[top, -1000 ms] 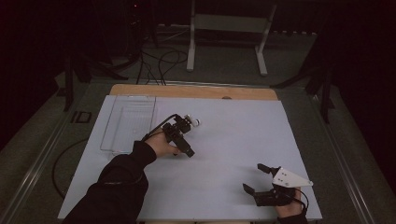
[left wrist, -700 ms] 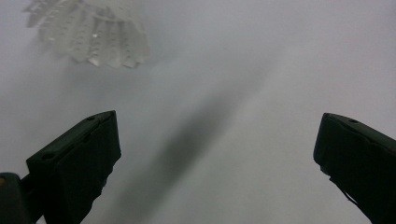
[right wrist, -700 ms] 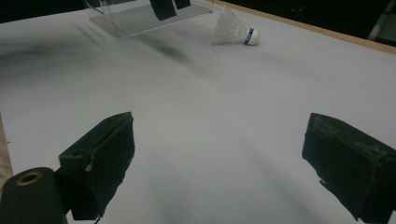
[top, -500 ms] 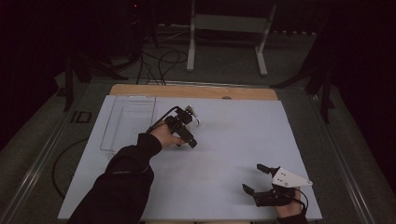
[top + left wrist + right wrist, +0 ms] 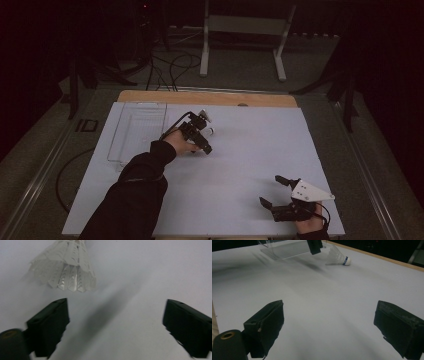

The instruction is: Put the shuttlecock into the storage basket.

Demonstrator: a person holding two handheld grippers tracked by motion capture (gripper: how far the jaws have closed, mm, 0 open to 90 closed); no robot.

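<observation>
clear plastic rectangular tray [image 5: 136,131], nothing visible in it | white feathered shuttlecock [image 5: 65,266] just right of tray | left gripper [image 5: 204,131] jaws wide, just been closing, nothing gripped | right gripper [image 5: 276,192] jaws wide

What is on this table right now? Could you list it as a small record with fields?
surface: white table
object: shuttlecock lying on its side, white cork with blue band
container: clear tray, at the table's left
left gripper: open, jaws just closing a little, shuttlecock ahead of them, not between
right gripper: open, nothing between jaws, near the table's front edge
</observation>
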